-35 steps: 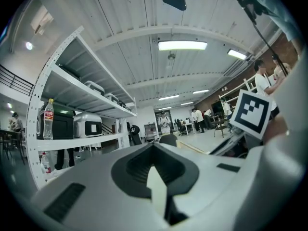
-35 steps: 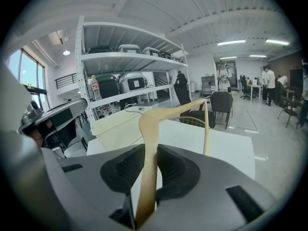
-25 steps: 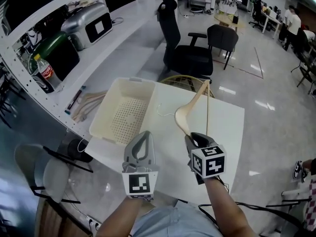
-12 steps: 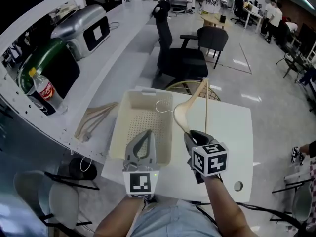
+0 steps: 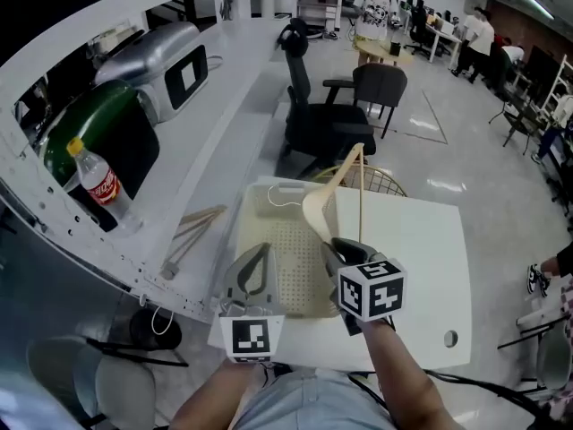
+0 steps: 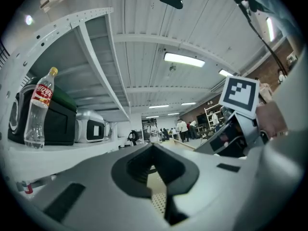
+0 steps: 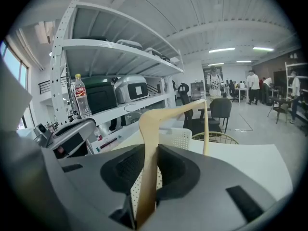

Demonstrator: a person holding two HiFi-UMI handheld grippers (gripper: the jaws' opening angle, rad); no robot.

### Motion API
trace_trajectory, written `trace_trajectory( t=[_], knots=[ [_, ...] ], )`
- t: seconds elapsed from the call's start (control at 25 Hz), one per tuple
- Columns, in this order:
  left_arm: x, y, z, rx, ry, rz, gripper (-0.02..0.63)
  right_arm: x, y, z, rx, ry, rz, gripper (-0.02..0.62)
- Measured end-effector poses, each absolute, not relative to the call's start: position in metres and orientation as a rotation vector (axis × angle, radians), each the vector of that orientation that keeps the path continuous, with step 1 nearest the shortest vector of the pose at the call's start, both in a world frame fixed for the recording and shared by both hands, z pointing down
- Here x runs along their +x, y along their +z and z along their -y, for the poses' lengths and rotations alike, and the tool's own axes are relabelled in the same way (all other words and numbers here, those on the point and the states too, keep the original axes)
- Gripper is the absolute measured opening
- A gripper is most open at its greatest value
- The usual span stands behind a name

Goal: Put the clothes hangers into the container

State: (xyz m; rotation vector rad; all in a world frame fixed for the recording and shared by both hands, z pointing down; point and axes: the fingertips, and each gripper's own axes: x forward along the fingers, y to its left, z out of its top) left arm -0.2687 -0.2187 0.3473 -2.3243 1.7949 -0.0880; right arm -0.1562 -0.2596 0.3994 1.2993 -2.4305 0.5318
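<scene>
You've got 2 grippers, 1 bin (image 5: 279,186) and 1 hanger (image 5: 315,211) in hand, plus a loose bunch of spare hangers (image 5: 191,233) on the shelf (image 5: 224,137) at the bin's 9 o'clock; can't count those. R gripper (image 5: 336,251) is clamped on the hanger's lower end. L gripper (image 5: 253,260) is closed w/ nothing in it. Bin sits at the table's (image 5: 412,258) left edge, near rim right by both grippers. Bare tabletop lies at your 3 o'clock. Hanger: pale wood, curved shoulder, thin straight bar. It's tilted above the bin's right rim, wire hook over the bin.
</scene>
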Motion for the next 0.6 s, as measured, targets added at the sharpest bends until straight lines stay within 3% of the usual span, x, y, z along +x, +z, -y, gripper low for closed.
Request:
trace_trajectory(
  t=[0.6],
  knots=[
    [-0.306, 0.346, 0.206, -2.219, -0.115, -1.958, 0.011, -0.21, 0.399, 0.264, 1.13, 0.523, 2.512, 0.089]
  ],
)
